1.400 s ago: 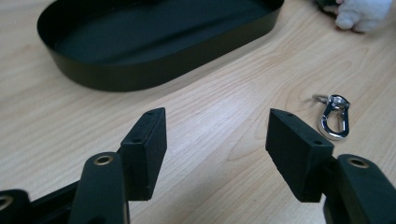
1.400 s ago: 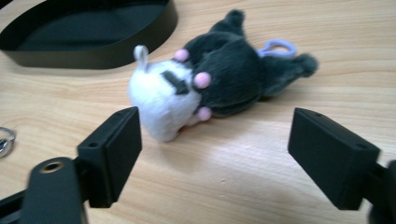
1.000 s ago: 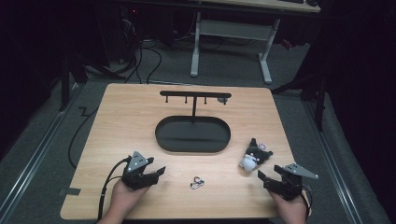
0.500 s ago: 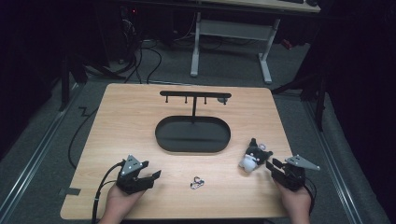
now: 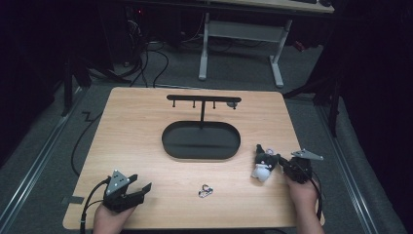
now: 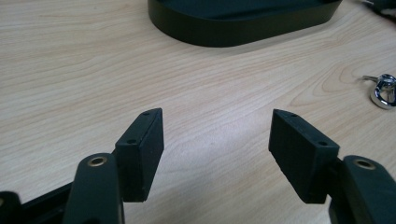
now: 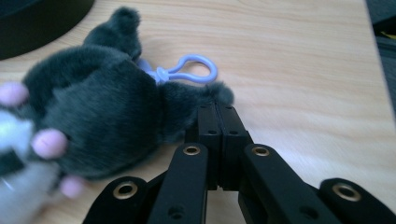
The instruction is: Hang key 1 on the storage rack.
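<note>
High view: plush toy lies near the desk's right edge, toward the near right corner, just right of the black tray with its hook stand. Right gripper touches the toy's right side. Left gripper sits at the near left corner, claw wide, nothing in it. A small metal clip lies between the two, near the front edge. Toy's long axis runs roughly front to back, tilted; white end nearer the front edge.

Left gripper view: jaws wide apart over bare wood, tray rim ahead, clip off to the right.

Right gripper view: right gripper claw closed flat, apparently pinching just a tuft of the toy's grey fur by an ear or limb. Purple loop points away from the jaws, lying flat on the desk.

Risk: so thin a pinch may slip out on lifting, or the toy may swing and drop; the loop looks hard to reach from here.
</note>
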Action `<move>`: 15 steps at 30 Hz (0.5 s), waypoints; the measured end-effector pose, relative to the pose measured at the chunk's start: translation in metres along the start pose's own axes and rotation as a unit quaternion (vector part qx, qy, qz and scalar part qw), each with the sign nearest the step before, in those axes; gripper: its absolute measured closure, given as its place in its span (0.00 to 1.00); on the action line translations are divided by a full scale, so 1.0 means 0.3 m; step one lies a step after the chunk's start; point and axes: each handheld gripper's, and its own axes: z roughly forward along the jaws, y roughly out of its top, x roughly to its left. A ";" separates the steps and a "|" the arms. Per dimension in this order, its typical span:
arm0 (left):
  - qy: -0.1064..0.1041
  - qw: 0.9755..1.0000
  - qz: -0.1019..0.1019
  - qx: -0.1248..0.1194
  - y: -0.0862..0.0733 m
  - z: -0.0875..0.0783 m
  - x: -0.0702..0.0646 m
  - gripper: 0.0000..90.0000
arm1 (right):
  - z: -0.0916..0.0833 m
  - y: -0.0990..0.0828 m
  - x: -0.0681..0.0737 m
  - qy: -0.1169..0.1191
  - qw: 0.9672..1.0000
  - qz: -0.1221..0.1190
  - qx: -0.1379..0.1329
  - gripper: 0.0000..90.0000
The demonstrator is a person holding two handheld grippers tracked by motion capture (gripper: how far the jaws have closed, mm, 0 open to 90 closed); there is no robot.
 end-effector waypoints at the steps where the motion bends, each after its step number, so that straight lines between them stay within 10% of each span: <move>1: 0.001 1.000 0.000 0.001 -0.004 -0.005 0.000 0.40 | 0.000 0.000 0.000 0.000 1.000 0.000 0.000 1.00; 15: 0.004 1.000 0.002 0.004 -0.021 -0.026 -0.006 0.40 | 0.056 0.045 0.116 0.098 0.994 -0.057 0.006 1.00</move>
